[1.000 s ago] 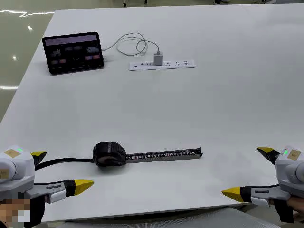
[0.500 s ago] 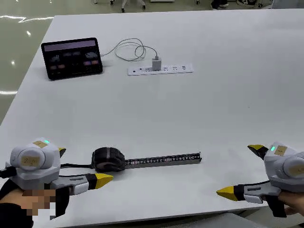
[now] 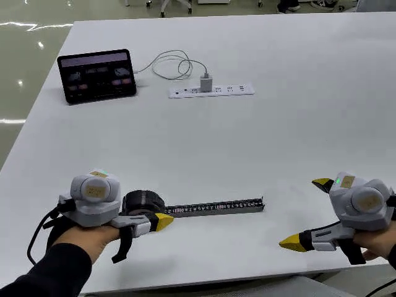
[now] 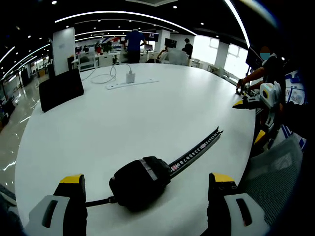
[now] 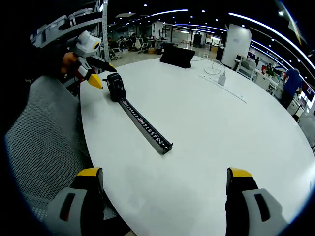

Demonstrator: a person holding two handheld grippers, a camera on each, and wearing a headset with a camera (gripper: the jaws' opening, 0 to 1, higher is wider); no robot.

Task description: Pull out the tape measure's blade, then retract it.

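Near table (image 3: 260, 142) edge: left gripper (image 4: 147, 179) held low and level, jaws spread wide either side of the tape measure (image 3: 141, 202), touching neither side. Its blade (image 3: 213, 206) lies drawn out flat, pointing toward the right gripper (image 3: 305, 213). That one's jaws are wide apart, empty, clear of the blade tip.

A dark tablet (image 3: 97, 75) stands left of a white power strip (image 3: 211, 90) holding a cabled charger (image 3: 205, 81).

one tape measure (image 3: 142, 203), one tablet (image 3: 97, 75), one power strip (image 3: 211, 91), one charger (image 3: 206, 81), two claws: left claw (image 4: 147, 178), right claw (image 3: 305, 213)
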